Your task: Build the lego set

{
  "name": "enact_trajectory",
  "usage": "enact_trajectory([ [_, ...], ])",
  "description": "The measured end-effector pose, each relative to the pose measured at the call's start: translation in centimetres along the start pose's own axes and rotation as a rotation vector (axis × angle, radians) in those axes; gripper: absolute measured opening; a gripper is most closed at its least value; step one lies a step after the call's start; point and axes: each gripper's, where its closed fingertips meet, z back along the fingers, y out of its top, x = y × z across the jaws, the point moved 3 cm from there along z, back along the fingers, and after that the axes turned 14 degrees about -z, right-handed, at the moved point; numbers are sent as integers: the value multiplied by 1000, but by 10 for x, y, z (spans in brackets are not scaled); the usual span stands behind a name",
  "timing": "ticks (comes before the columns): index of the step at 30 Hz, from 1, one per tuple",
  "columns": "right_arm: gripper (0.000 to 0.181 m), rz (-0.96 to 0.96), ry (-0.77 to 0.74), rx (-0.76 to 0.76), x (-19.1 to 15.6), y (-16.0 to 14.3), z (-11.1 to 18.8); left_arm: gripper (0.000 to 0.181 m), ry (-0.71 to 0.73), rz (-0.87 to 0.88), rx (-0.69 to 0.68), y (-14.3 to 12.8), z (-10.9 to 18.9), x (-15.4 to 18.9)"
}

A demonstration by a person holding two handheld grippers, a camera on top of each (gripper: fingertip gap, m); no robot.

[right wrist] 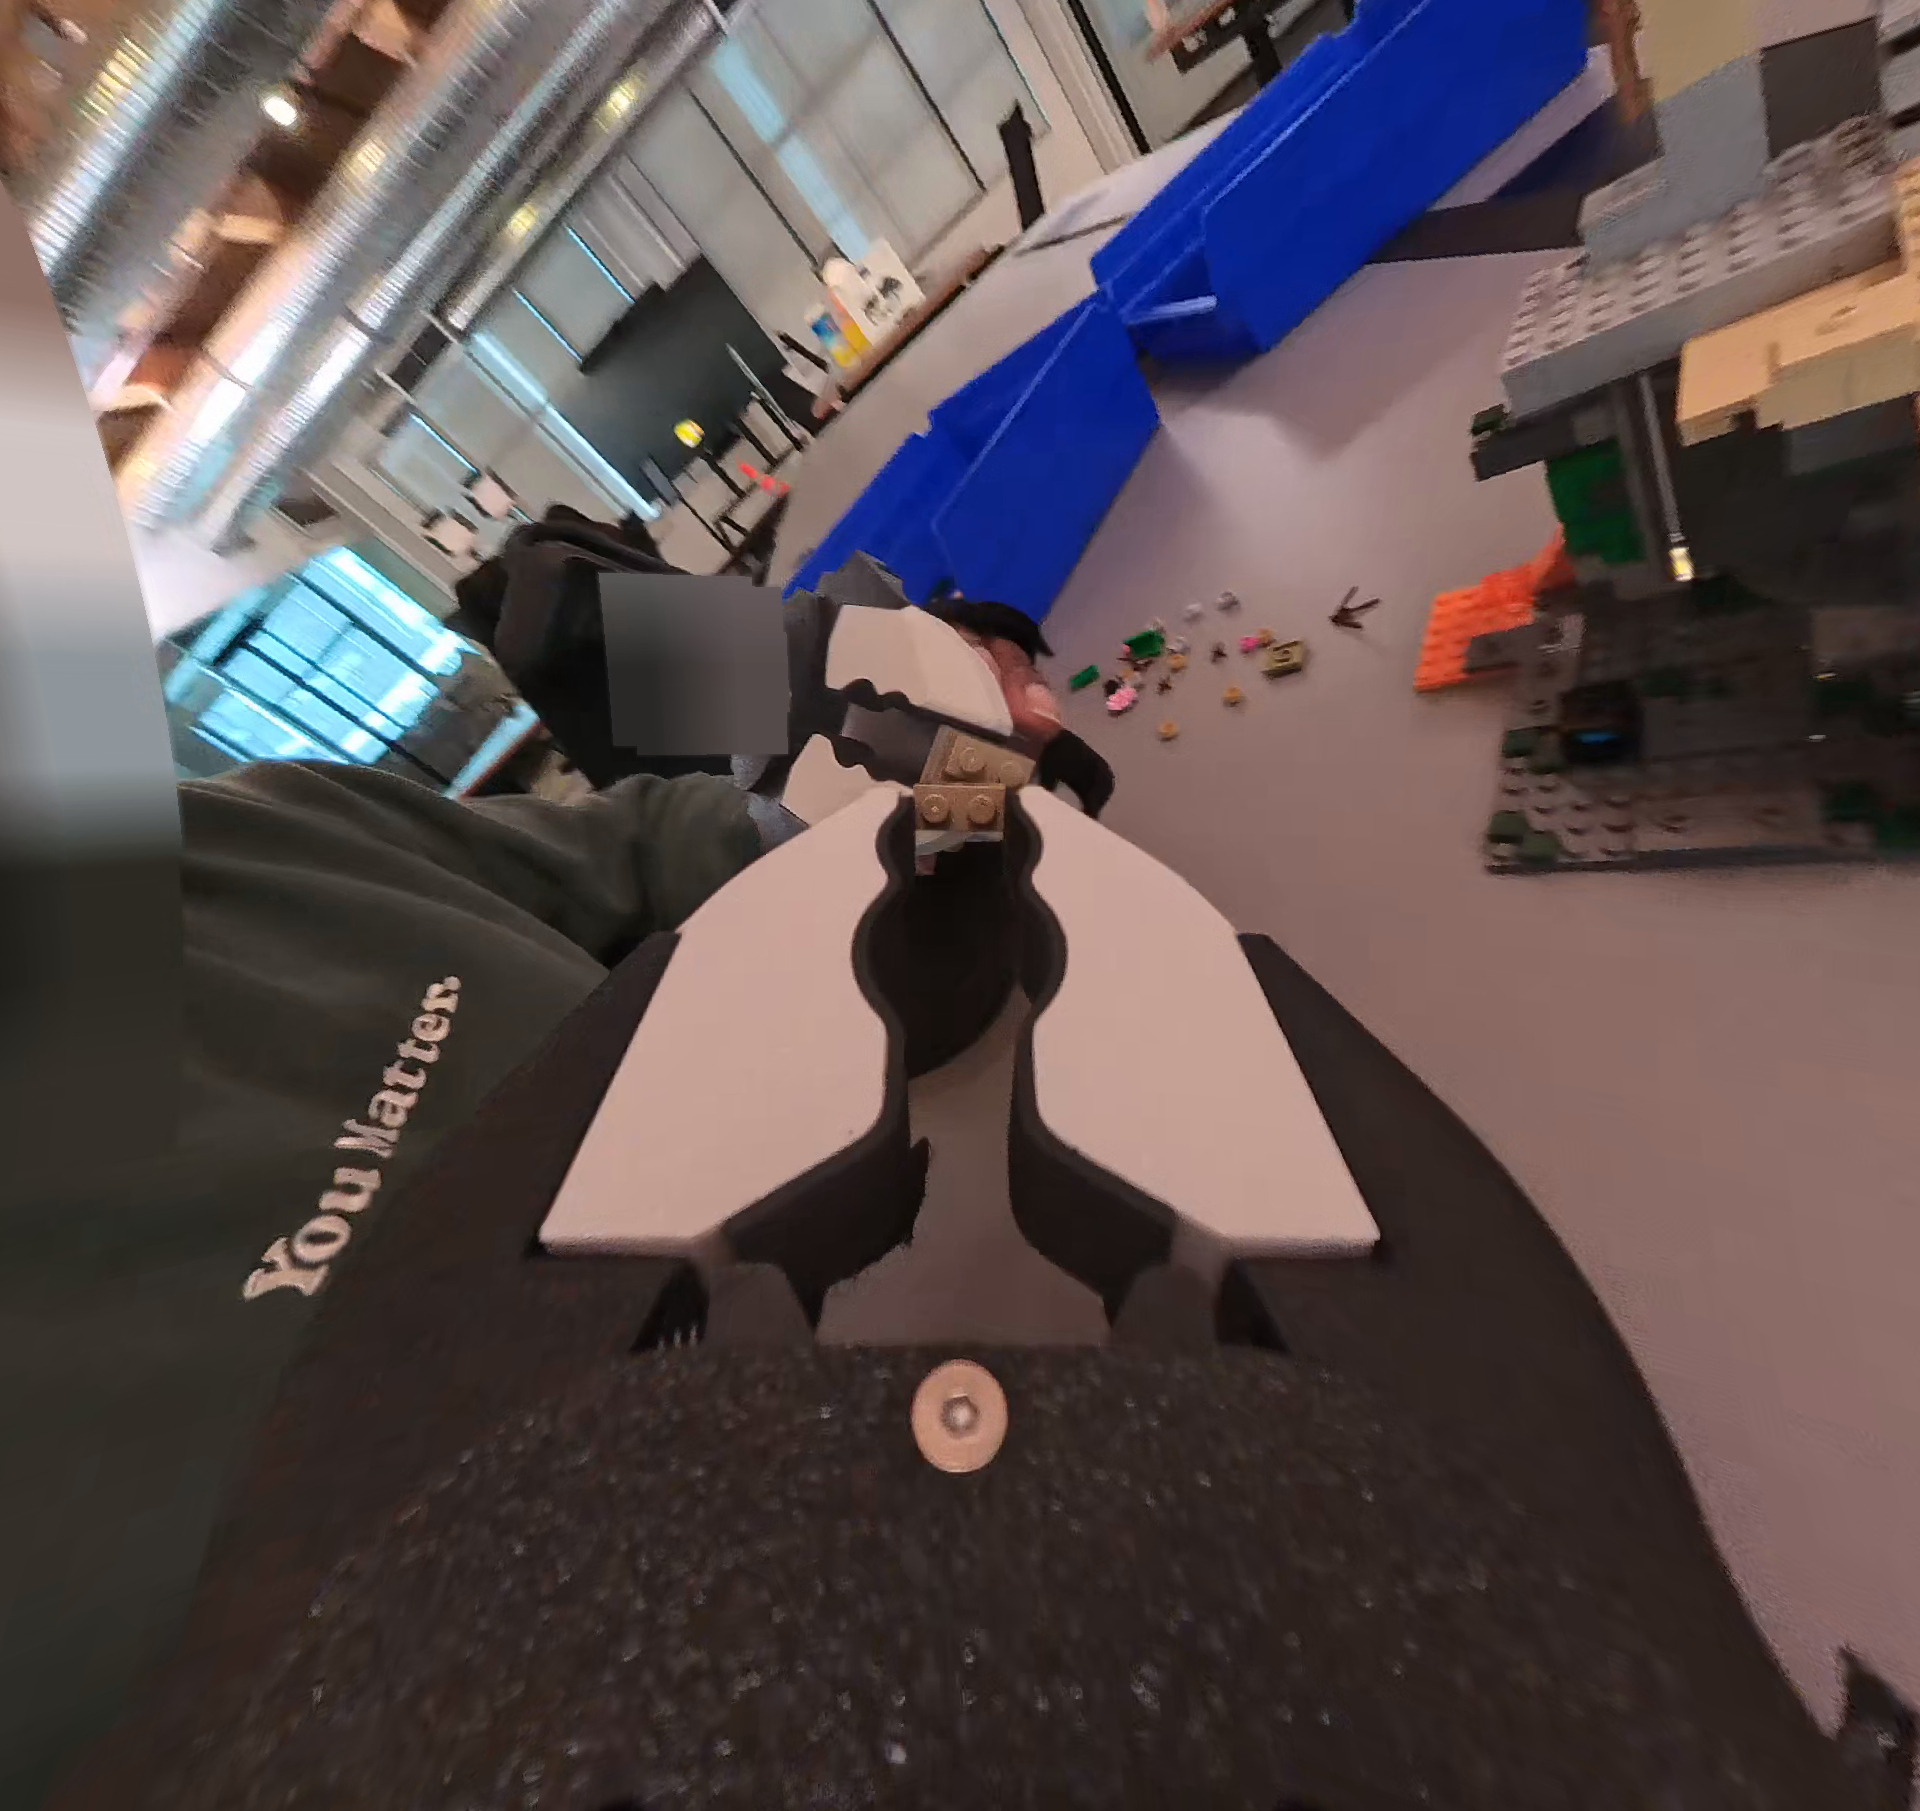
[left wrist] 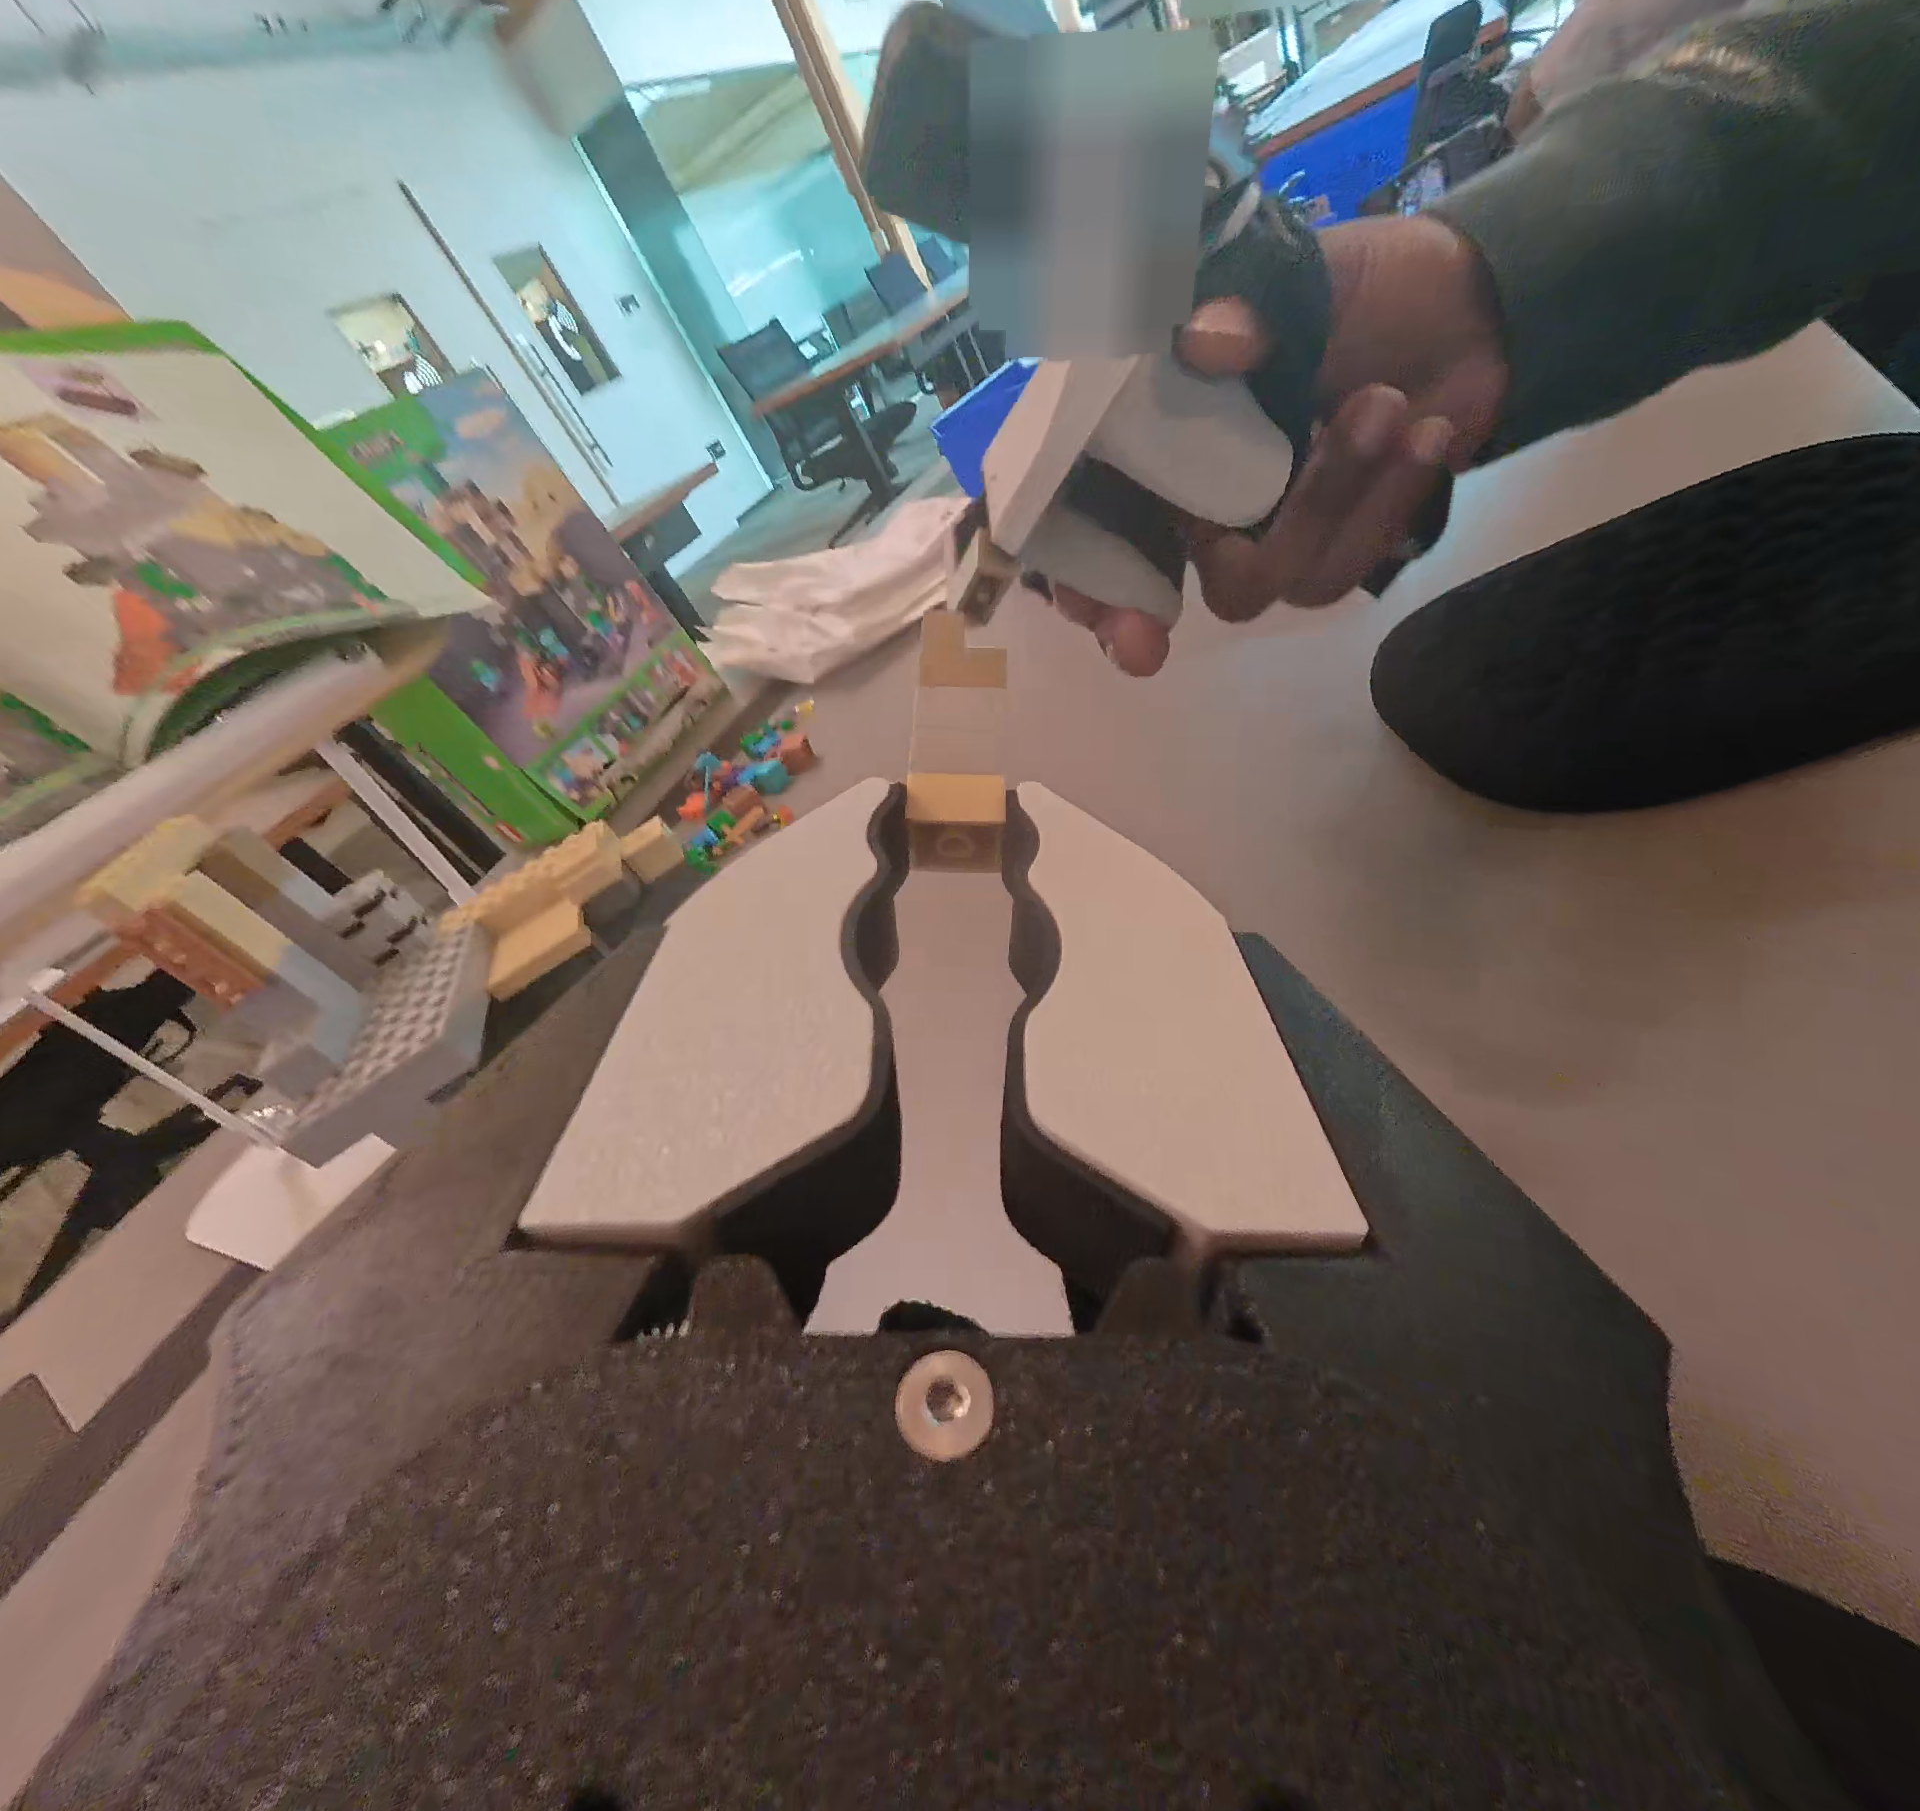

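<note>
A: In your left wrist view, what is the left tool (left wrist: 954, 819) doing?

B: At frame centre it pinches a tan-and-grey stacked brick column (left wrist: 958, 735); your right tool (left wrist: 985, 585) meets the column's top, just above centre.

A: And your right wrist view?

B: Right tool (right wrist: 958, 819) clamps a small tan studded plate (right wrist: 961, 809) at centre, touching the column (right wrist: 982, 760). The grey-green brick model (right wrist: 1704, 473) stands right, on the counter (right wrist: 1455, 1034).

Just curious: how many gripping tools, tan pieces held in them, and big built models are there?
Grippers: 2, left gripper, right gripper
Held tan pieces: 2, tan stack, tan plate
Big models: 1, large build
Total: 5
</note>
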Motion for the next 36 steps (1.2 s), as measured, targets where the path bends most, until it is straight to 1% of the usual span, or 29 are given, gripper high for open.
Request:
enact_trajectory([
  [4,16,-61,70,30,2,-8,-5,17,-10,-13,5,1,-1,2],
  [7,16,-116,96,28,6,-10,-5,17,-15,-13,-3,-2,-1,3],
  [15,16,-197,105,23,15,-15,-9,17,-18,-48,-32,-4,-4,6],
  [22,16,-266,128,59,18,-17,-10,17,-20,-75,-44,-4,-3,7],
  [30,16,-305,129,59,21,-21,-9,17,-41,-91,-58,-6,-5,12],
  [36,16,-317,131,74,24,-24,-10,17,-53,-72,-55,-7,-5,13],
])
